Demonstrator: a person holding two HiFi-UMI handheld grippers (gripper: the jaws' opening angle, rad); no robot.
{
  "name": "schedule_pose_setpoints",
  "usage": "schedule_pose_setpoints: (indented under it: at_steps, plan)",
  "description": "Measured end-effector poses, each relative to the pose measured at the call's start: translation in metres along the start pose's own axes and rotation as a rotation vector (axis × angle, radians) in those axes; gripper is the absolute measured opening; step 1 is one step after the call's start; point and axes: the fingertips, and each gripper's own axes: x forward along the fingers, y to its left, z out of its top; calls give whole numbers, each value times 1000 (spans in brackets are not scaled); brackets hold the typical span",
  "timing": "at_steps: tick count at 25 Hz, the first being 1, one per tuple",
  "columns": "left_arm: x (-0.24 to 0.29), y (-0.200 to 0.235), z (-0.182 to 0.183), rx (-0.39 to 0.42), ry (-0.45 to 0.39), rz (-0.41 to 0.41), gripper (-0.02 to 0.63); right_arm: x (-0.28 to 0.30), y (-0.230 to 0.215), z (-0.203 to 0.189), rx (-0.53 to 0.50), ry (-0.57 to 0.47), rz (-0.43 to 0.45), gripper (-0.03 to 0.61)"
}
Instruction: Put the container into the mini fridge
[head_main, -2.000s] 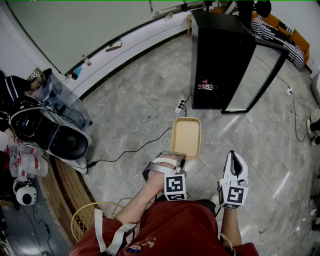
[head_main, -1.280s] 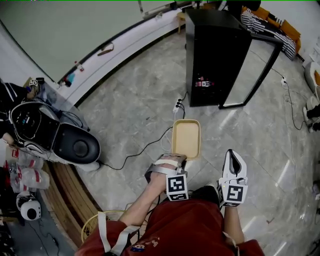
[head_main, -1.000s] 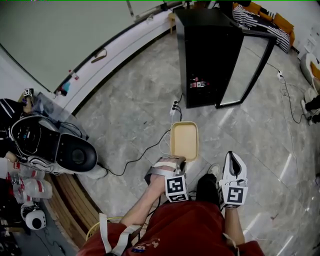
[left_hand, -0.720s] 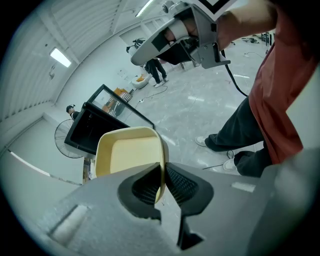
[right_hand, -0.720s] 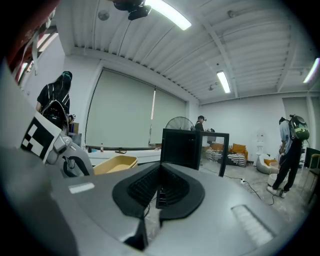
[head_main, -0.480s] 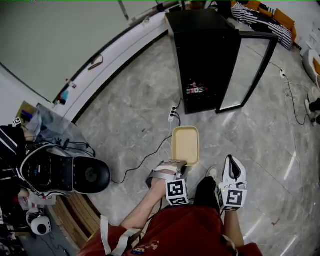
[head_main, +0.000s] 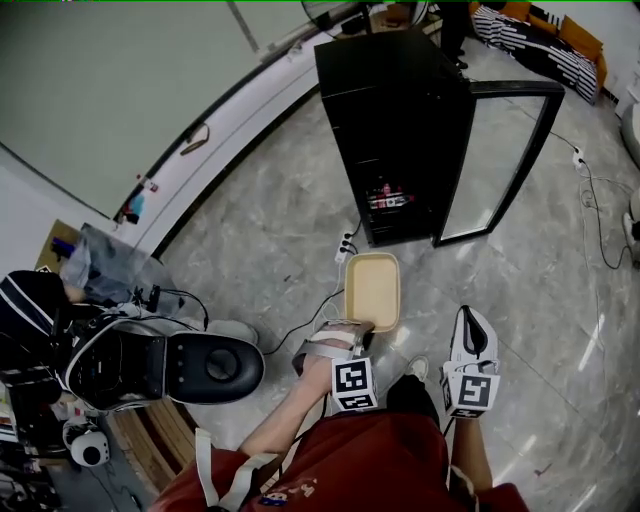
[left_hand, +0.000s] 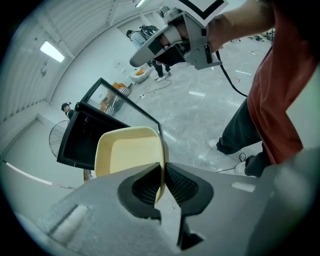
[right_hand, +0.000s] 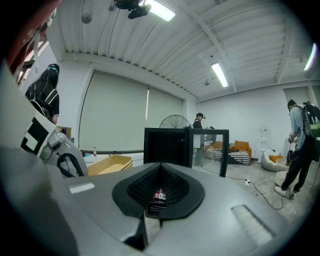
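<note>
**Head view.** The left gripper (head_main: 356, 328) is clamped on the near rim of the container (head_main: 372, 288). It holds the container out flat above the floor (head_main: 270, 230), well short of the mini fridge (head_main: 390, 120). The level hold probably keeps it steady for carrying. The fridge door (head_main: 505, 150) stands swung wide, so the way in looks free. The right gripper (head_main: 470, 318) points forward with its jaws pinched together on nothing, likely kept spare. The fridge shelves are too dark to read, apart from a small reddish patch low inside.

**Left gripper view.** The ribbed pads sit on either side of the container's thin wall, gripping it at one edge. The gripper body cuts off the container's near end. Its inside looks bare. The fridge appears beyond it, and its interior is black.

**Right gripper view.** The jaws meet, with nothing between them. Only a sliver of the container shows at the left. The fridge stands straight ahead, and something small and red-and-white inside it is too tiny to name.
</note>
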Motion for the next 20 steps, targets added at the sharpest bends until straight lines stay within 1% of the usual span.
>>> schedule_pose_setpoints:
  at_steps: [3,5,9,15,20]
  plan:
    - [-2,20,33,-7,19,12,37,2,-36,15,7,-22,14,0]
    - [5,36,46,-10,27,21,37,13,-54,19,8,-25,23,0]
    - [36,64,54,-22,32,30,37,50,-75,12,-7,-22,40,0]
    - [55,78,77,-29,40,28,37,66,-103,7,-2,-23,55,0]
    - [69,91,84,-28,37,18,37,83,-115,6,1,-25,53,0]
